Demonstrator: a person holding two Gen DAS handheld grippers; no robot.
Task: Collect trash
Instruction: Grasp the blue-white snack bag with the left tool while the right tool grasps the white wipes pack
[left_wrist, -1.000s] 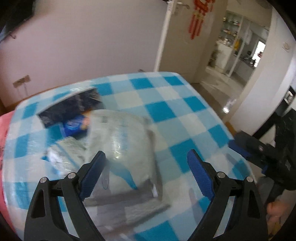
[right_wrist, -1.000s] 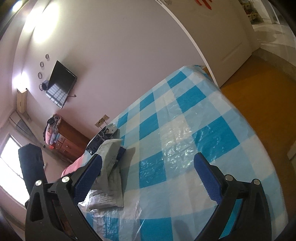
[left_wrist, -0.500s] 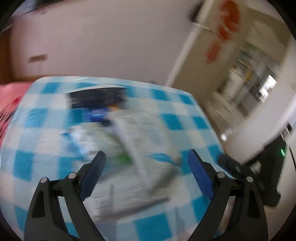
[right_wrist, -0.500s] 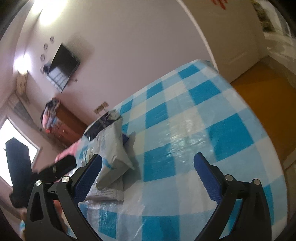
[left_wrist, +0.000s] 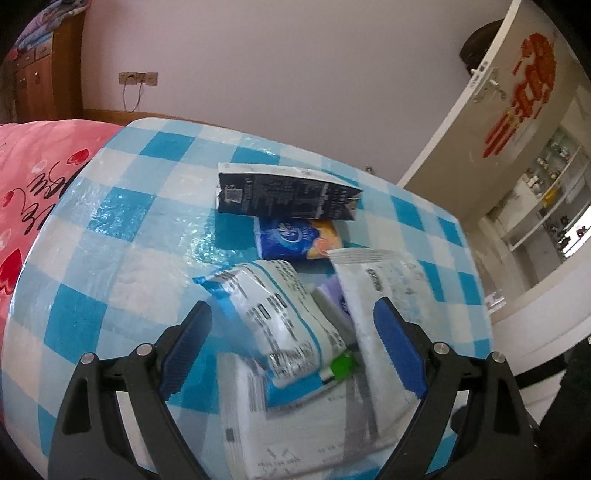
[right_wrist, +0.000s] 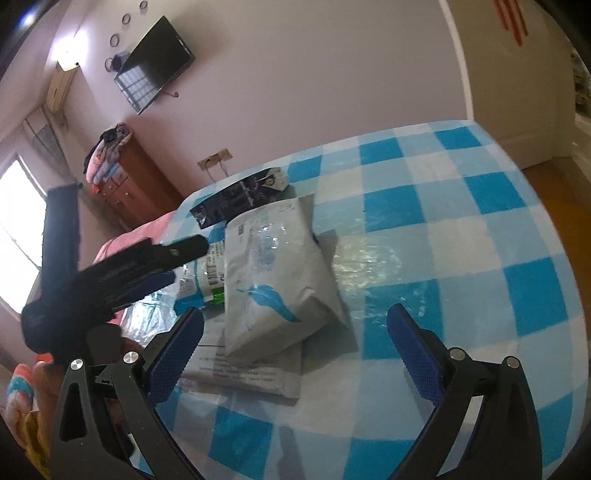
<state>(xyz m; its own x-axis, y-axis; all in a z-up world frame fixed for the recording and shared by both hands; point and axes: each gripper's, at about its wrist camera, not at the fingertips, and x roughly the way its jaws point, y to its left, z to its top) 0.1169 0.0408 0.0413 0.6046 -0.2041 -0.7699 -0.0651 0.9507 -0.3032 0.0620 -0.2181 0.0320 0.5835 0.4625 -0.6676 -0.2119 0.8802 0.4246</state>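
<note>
left tongs (left_wrist: 291, 328): i see both blue pads spread wide with nothing gripped, hanging over the near end of the trash pile.
right tongs (right_wrist: 295, 341): i see them wide apart too, holding nothing, aimed across the table from the other side of the pile.
trash pile: i find it on the blue checked tablecloth (left_wrist: 110, 266), toward the edge next to the pink quilt (left_wrist: 29, 170).
white and blue wrapper (left_wrist: 273, 314): it lies tilted between my left pads, nearer the left one, its lower end resting on the flat mailer.
grey pouch (right_wrist: 273, 273): puffy, with a blue feather mark; in the left view it stands just inside my right pad, and in the right view it lies between the pads, closer to the left one.
flat mailer (right_wrist: 251, 369): it sits under the pouch and wrapper, directly below my left tongs.
blue tissue pack (left_wrist: 295, 236): beyond the left fingertips, touching the far end of the pouch.
dark carton (left_wrist: 284, 194): lying on its side, farthest from both tongs, just behind the tissue pack.
green scrap (left_wrist: 341, 365): a small piece wedged between wrapper and pouch; i cannot tell what it belongs to.
other tool: from the right view the left tongs (right_wrist: 110, 277) show as a dark blur at the pile's left side.
</note>
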